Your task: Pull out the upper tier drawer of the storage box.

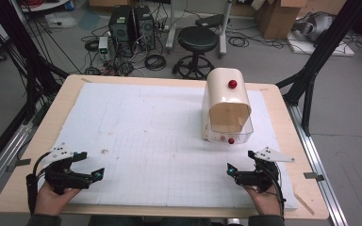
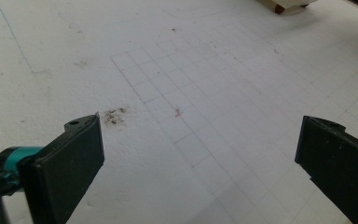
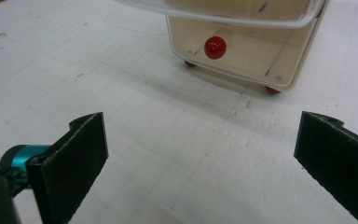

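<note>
A cream box with a rounded lid and a red knob on top stands at the back right of the white board. Its clear drawer sticks out toward me, with a small red knob on the front. My right gripper is open just short of that drawer. In the right gripper view the drawer knob sits ahead of the wide-apart jaws of the right gripper, with nothing between them. My left gripper is open at the front left, far from the box, over bare board.
A white gridded foam board covers the wooden table; a dark smudge marks it near the left gripper. Behind the table stand a black stool, computer towers and loose cables. Black frame legs flank both sides.
</note>
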